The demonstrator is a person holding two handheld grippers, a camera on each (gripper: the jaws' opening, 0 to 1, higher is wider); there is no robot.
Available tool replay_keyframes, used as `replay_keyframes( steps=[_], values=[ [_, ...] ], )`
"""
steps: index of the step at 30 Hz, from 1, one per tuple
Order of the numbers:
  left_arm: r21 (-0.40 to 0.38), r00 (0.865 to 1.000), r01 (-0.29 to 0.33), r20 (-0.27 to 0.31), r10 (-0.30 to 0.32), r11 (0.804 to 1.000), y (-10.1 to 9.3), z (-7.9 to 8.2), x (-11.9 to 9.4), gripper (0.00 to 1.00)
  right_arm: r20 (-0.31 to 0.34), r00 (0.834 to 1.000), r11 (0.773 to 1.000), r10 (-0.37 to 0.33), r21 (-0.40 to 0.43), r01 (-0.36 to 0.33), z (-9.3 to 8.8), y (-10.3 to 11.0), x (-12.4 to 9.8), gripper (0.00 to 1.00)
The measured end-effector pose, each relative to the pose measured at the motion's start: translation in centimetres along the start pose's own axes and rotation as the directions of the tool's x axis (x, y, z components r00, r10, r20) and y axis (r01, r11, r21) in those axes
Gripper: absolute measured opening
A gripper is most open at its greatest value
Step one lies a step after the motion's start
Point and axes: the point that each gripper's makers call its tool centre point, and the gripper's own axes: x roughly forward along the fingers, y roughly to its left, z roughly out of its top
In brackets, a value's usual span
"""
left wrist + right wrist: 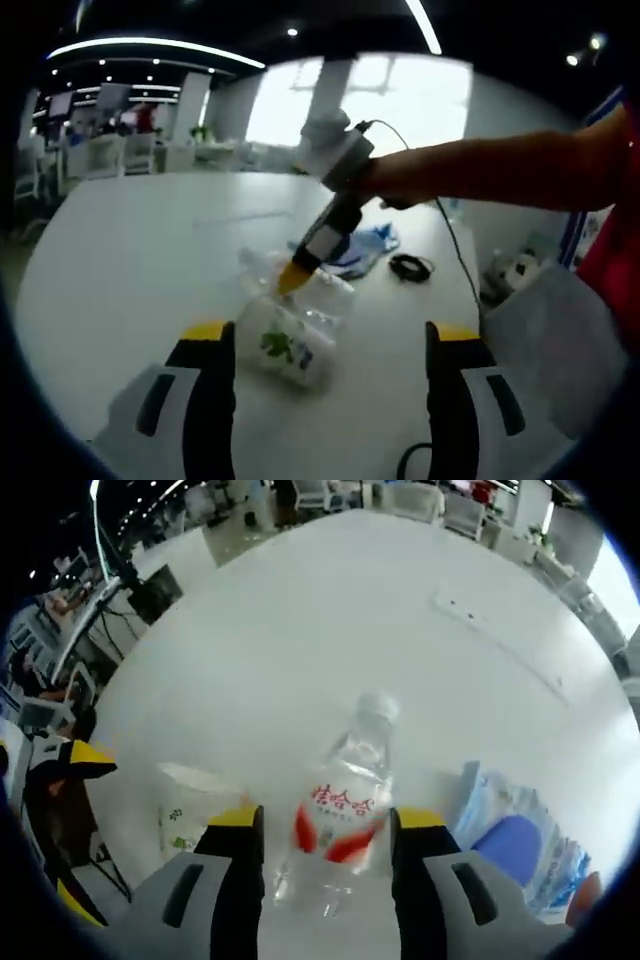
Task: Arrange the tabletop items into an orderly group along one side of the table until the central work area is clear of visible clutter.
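In the right gripper view, the right claw [325, 855] stands with its yellow-tipped jaws on either side of a clear water bottle [345, 805] lying on the white surface [300, 630]; whether they press it cannot be told, and its red label carries Chinese characters too blurred to read. Just left of it stands a clear plastic cup [188, 805] with a green print, and to its right a blue-and-white packet [520, 840]. In the left gripper view, the left claw [330, 375] is wide open and holds nothing, the cup [290, 345] just beyond it, and a black cable coil [411, 267] farther off.
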Motion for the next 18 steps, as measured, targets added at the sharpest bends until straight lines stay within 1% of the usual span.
replay_keyframes(
  steps=[6,11,14,18],
  values=[
    [-0.002,1.000,-0.002,0.000,0.002,1.000,0.4,0.0,-0.2,0.74,-0.025,1.000,1.000,-0.006,0.016,0.007,-0.3,-0.3,0.8,0.49],
    [0.001,1.000,-0.002,0.013,0.002,1.000,0.6,0.3,-0.3,0.74,-0.045,0.999,0.999,-0.011,0.034,0.013,-0.5,-0.3,1.5,0.47],
    [-0.002,1.000,-0.002,0.011,0.002,1.000,0.7,0.2,-0.3,0.74,-0.061,0.998,0.999,-0.015,0.048,0.018,-0.7,-0.5,1.9,0.46],
    [-0.008,1.000,-0.002,0.007,0.002,1.000,0.8,-0.2,-0.4,0.74,-0.071,0.997,0.998,-0.019,0.056,0.023,-0.8,-0.5,2.3,0.47]
  ],
)
